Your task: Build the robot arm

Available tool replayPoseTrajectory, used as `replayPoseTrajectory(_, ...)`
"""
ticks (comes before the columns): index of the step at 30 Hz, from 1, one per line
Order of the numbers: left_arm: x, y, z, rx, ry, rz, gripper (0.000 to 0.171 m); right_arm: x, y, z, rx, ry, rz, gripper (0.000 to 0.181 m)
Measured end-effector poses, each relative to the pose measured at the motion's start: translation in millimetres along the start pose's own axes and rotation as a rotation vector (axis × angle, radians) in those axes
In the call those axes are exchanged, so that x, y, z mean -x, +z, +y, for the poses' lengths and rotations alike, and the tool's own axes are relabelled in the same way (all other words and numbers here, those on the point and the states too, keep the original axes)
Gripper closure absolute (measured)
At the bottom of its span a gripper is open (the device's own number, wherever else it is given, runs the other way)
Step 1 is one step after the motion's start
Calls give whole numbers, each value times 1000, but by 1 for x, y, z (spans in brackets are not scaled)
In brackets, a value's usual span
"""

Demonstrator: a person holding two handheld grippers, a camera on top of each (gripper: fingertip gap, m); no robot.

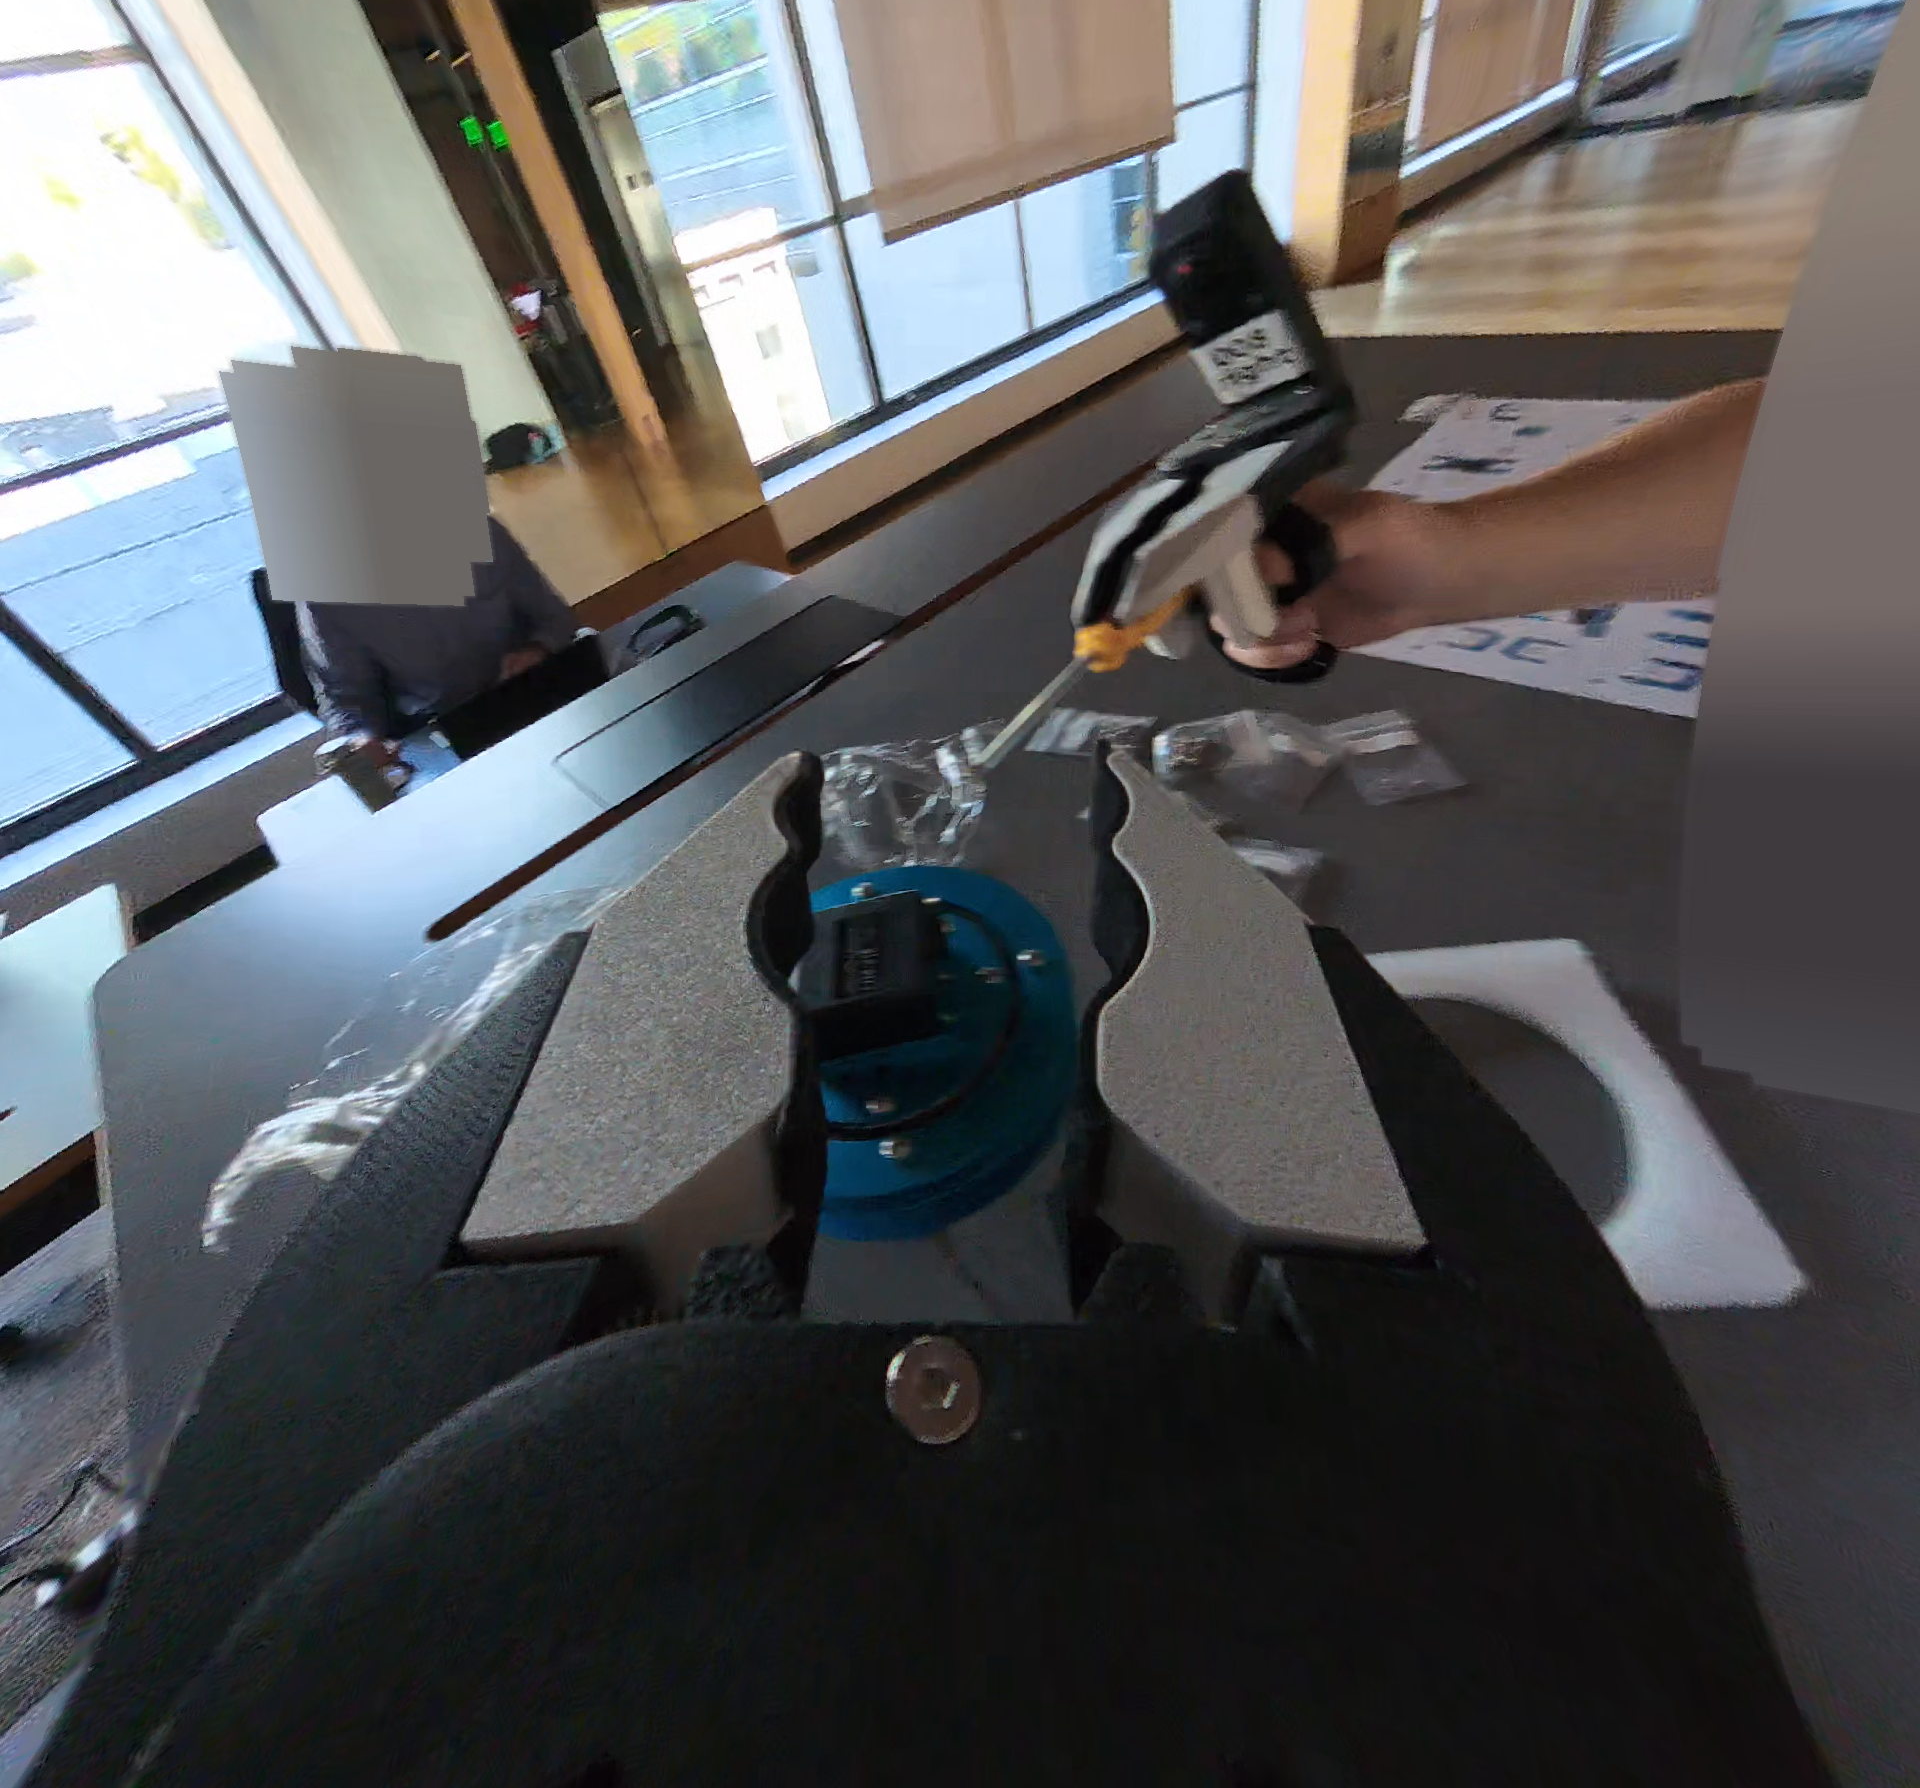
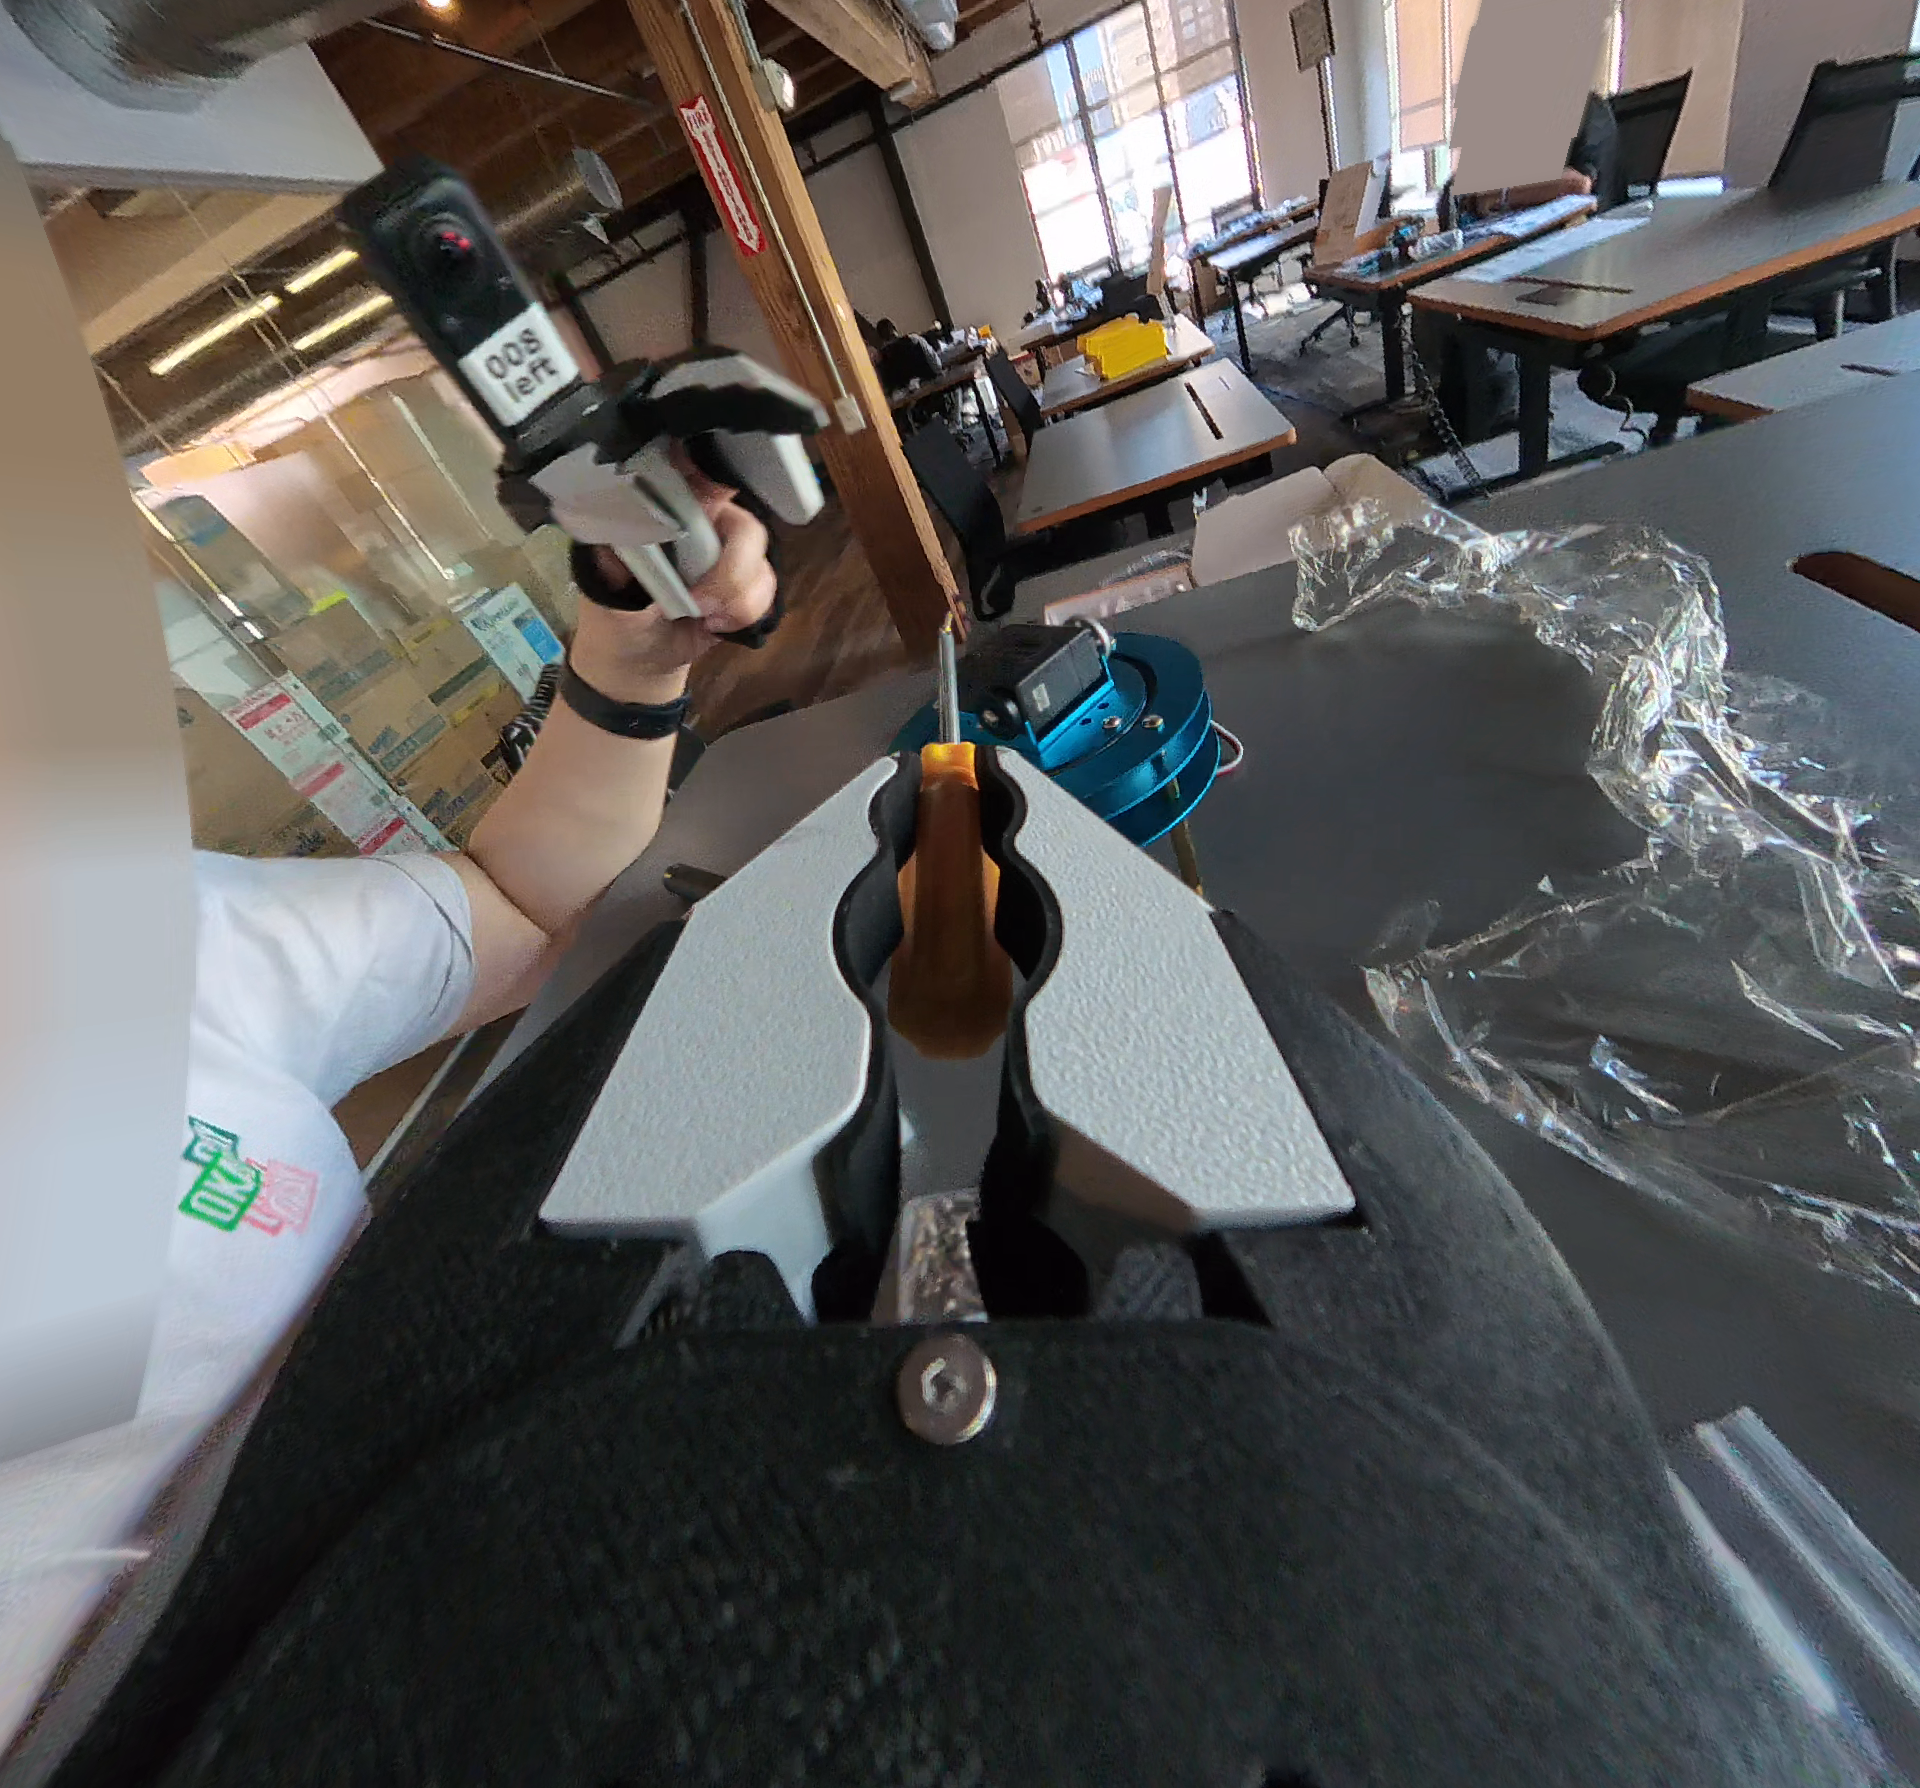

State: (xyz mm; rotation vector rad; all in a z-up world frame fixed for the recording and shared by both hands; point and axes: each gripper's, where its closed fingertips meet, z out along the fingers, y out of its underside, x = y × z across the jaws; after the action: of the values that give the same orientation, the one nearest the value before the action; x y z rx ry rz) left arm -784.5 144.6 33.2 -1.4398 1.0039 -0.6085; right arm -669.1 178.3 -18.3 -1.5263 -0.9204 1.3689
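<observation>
My left gripper (image 1: 956, 782) is open and empty. It hovers over a blue round disc assembly (image 1: 1003, 1063) with a black servo block (image 1: 868, 975) on top, standing on the dark table (image 1: 260, 1032). My right gripper (image 2: 951, 767) is shut on an amber-handled screwdriver (image 2: 951, 907). The screwdriver's metal shaft (image 2: 948, 689) points toward the blue assembly (image 2: 1132, 772) and its servo (image 2: 1049, 678). The right gripper (image 1: 1107, 642) also shows in the left wrist view, with the shaft (image 1: 1029, 715) angled down at the table. The left gripper (image 2: 816, 460) shows raised in the right wrist view.
Crumpled clear plastic wrap (image 2: 1662, 803) lies to the right of the assembly and behind it (image 1: 904, 793). Small clear parts bags (image 1: 1382, 751), white printed sheets (image 1: 1558, 637) and a white foam piece with a round cut-out (image 1: 1621, 1219) lie on the table. A person (image 1: 416, 637) sits at a far desk. The grippers' ends are close to 15 cm from one another.
</observation>
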Motion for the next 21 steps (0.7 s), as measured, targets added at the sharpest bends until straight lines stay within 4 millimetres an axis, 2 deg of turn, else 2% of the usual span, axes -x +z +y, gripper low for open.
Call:
replayPoseTrajectory(3,-27,-13,13,60,53,-22,126,18,-11,6,82,57,36,172)
replayPoseTrajectory(7,-66,-23,43,154,112,11,143,60,-29,35,185,196,43,171)
replayPoseTrajectory(9,-85,-23,48,136,-49,91,150,79,-33,48,188,189,68,172)
replayPoseTrajectory(12,-113,-22,48,100,-448,304,144,101,-34,59,151,103,116,172)
replayPoseTrajectory(13,-116,-20,48,72,-547,340,146,109,-33,62,138,62,127,172)
replayPoseTrajectory(15,-115,-14,52,34,-626,349,147,123,-29,66,122,-3,143,172)
replayPoseTrajectory(19,-125,-8,53,23,-643,404,152,136,-22,70,101,-50,172,172)
replayPoseTrajectory(21,-117,-8,55,39,-631,367,154,137,-20,72,101,-41,187,172)
